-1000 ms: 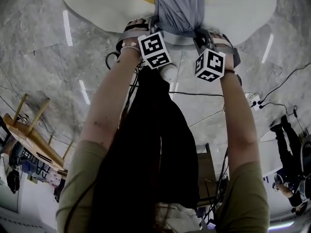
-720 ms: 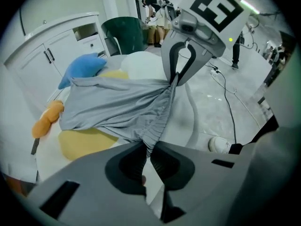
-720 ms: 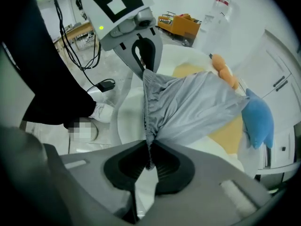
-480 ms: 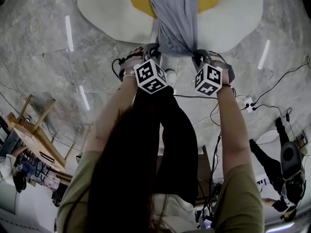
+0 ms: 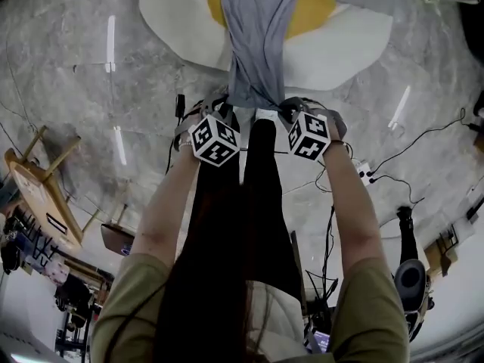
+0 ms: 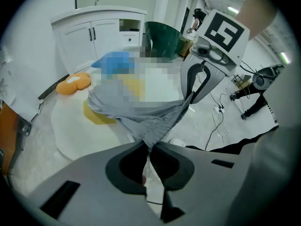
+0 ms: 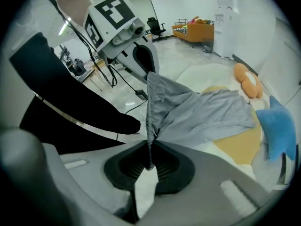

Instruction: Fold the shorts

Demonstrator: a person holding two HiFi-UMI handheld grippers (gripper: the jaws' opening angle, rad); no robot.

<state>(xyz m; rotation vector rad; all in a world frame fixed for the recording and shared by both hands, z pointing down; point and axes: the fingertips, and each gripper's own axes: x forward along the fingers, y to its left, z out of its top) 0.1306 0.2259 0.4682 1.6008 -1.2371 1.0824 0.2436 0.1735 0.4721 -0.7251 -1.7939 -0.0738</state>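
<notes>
Grey shorts (image 5: 257,36) hang stretched from a white and yellow egg-shaped mat (image 5: 333,44) up to both grippers. My left gripper (image 5: 227,108) is shut on one corner of the gathered waistband, my right gripper (image 5: 291,108) on the other. In the left gripper view the shorts (image 6: 141,114) run from the shut jaws (image 6: 149,147) across to the right gripper. The right gripper view shows the waistband edge pinched in its jaws (image 7: 150,147), with the shorts (image 7: 202,114) trailing down to the mat.
The mat (image 7: 235,145) lies on a grey marble floor with a blue cushion (image 7: 275,126) and an orange cushion (image 7: 247,81) on it. White cabinets (image 6: 94,36) stand behind. Cables (image 5: 393,165) run along the floor at right. The person's dark trousers (image 5: 242,225) hang below the grippers.
Both grippers have risen with the waistband, lifting the shorts off the mat so they stretch longer. The mat and floor have dropped farther away.
</notes>
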